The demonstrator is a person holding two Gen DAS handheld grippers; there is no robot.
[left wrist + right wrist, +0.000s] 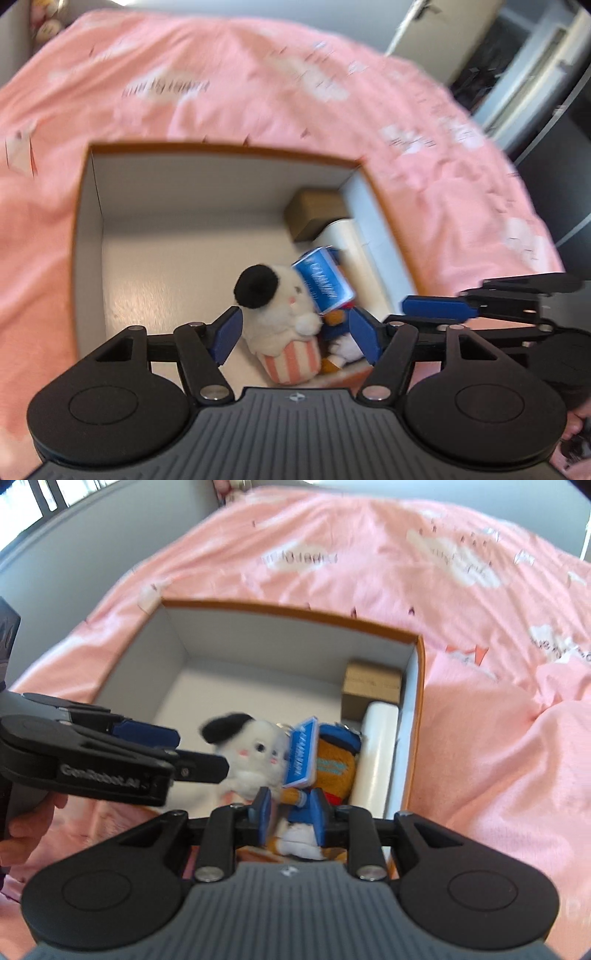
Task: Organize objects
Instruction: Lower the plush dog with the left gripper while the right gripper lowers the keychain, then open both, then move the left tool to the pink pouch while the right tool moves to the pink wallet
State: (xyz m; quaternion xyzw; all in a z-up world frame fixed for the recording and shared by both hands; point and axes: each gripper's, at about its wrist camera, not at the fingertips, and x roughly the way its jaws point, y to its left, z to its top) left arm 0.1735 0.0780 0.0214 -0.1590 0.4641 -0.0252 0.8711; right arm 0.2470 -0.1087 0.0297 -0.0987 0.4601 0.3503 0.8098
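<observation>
An open box (88, 236) with an orange rim and white inner walls is set on a pink bedspread (221, 74) printed with white clouds. Several things are kept inside it, all gathered toward one side. A small brown carton (371, 690) is lodged in the far corner, and a white cylinder (376, 749) is laid along the wall just beside it. A white plush dog (280, 317) with a black ear and a pink-striped cup base is seen near the front wall. A blue card pack (325, 282) is propped tilted between the dog and a blue-and-orange plush toy (332, 764), touching both. The rest of the box floor is left bare.

The left gripper (295, 334) is held above the box with its jaws spread wide; the plush dog appears in the gap between its blue pads, but it is not pressed by either, so it counts as released. The right gripper (291, 812) is held over the blue-and-orange toy with its jaws parted narrowly; the toy's lower part is seen between the pads, and contact cannot be made out, so no grasp is shown.

In the right wrist view the left gripper is seen crossing part of the dog, with a hand (22, 834) behind it. A dark cabinet (517, 55) is glimpsed beyond the bed.
</observation>
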